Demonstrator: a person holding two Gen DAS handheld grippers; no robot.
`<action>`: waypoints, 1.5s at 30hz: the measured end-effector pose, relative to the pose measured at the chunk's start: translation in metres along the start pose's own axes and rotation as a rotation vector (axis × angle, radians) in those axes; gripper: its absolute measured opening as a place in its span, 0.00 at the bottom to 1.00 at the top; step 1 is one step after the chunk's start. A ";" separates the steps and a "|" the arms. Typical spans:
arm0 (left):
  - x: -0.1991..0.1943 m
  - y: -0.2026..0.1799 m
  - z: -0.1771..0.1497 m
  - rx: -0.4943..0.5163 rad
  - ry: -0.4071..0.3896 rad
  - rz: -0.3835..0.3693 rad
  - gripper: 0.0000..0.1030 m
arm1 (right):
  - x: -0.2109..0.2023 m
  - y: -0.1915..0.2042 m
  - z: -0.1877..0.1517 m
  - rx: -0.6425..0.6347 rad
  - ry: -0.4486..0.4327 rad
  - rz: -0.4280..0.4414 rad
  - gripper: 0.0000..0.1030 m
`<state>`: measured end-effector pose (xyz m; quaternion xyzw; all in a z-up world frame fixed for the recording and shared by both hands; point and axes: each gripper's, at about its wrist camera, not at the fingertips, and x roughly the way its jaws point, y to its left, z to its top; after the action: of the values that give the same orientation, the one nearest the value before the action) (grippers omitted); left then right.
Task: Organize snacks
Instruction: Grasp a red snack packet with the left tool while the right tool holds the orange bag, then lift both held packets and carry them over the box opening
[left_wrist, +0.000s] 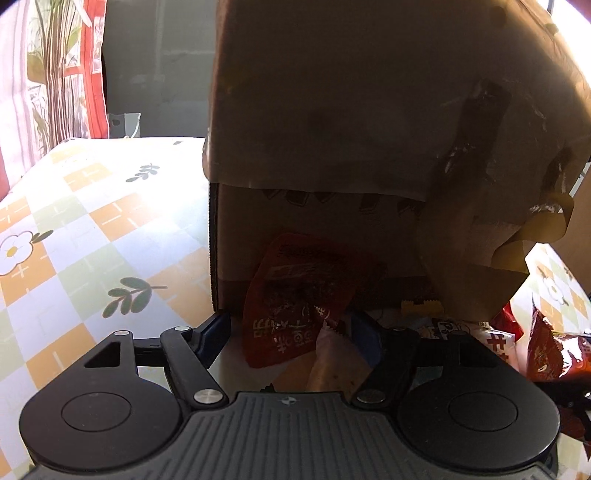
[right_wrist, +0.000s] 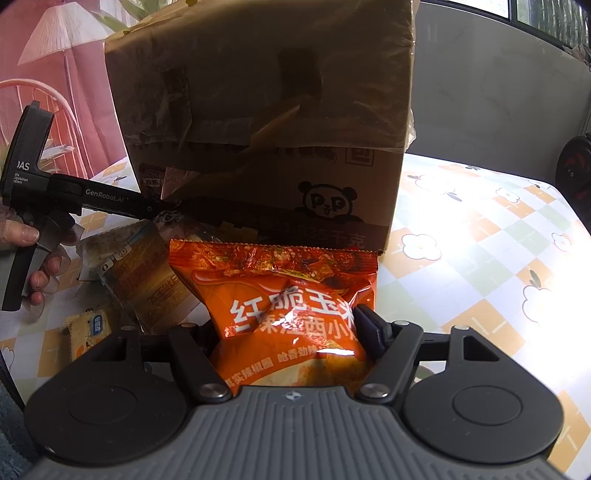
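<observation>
Our right gripper (right_wrist: 291, 328) pinches an orange snack bag (right_wrist: 284, 295) between its two fingers, holding it just in front of the cardboard box (right_wrist: 258, 110) that stands on the flowered tablecloth (right_wrist: 480, 240). The box's front flap hangs down over the opening and blocks most of the way in.

Our left gripper (left_wrist: 291, 332) reaches under that flap, its fingers spread apart on either side of a red snack packet (left_wrist: 291, 295) that leans against the box's inner wall; whether the pads touch it we cannot tell. The drooping flap (left_wrist: 472, 258) with torn tape crowds the right side of this view, and more red packets (left_wrist: 554, 350) lie on the cloth beyond it.

In the right wrist view a yellowish cracker pack (right_wrist: 147, 280) and a small biscuit packet (right_wrist: 86, 328) lie on the cloth to the left, beside the hand (right_wrist: 37, 258) holding the left tool.
</observation>
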<state>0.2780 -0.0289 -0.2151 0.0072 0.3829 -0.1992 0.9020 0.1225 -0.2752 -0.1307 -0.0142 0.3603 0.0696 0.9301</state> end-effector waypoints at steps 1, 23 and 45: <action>-0.001 -0.002 0.000 -0.004 0.002 0.011 0.72 | 0.000 0.000 0.000 0.000 0.000 -0.001 0.70; -0.105 0.006 -0.027 -0.076 -0.130 0.103 0.40 | -0.018 -0.003 0.000 0.036 -0.036 0.018 0.68; -0.181 -0.014 0.035 -0.021 -0.359 0.015 0.40 | -0.118 0.000 0.071 -0.027 -0.325 0.117 0.67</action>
<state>0.1833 0.0165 -0.0627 -0.0351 0.2178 -0.1863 0.9574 0.0839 -0.2834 0.0017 0.0055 0.2045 0.1297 0.9702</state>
